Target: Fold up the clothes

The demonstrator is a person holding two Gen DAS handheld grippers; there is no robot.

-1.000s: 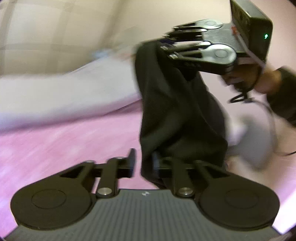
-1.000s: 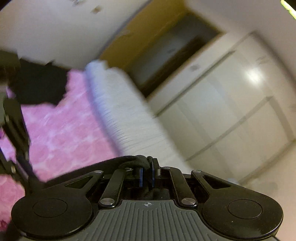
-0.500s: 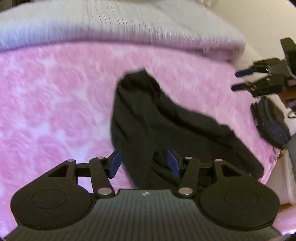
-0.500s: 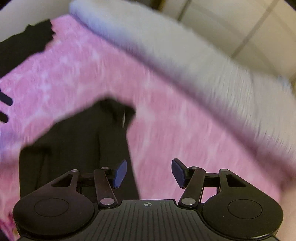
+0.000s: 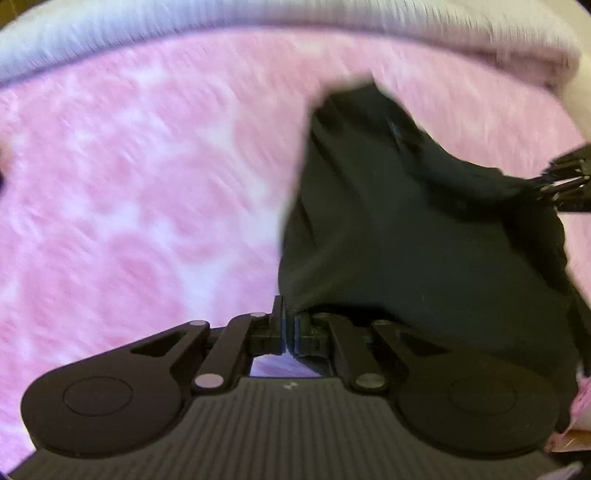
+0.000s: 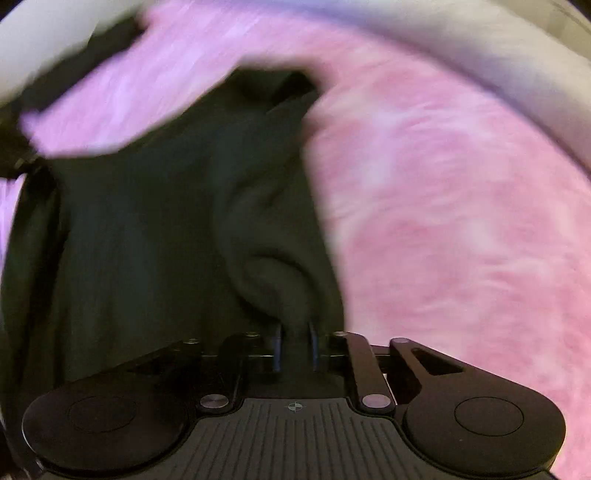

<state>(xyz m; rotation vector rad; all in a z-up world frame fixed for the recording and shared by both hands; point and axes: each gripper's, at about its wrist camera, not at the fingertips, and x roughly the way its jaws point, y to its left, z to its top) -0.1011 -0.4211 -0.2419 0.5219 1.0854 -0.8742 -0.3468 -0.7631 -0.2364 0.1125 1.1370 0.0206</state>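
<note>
One soft, matte black cloth garment (image 5: 406, 221) lies crumpled in loose folds on the fuzzy pink mottled bed blanket (image 5: 129, 184), which meets one ribbed white coverlet (image 5: 258, 14) at its far edge. Two hand-held grippers: the left hand-held gripper (image 5: 288, 325) is pinched on the garment's near edge, and the right hand-held gripper (image 6: 294, 347) is clamped on a rounded fold.
</note>
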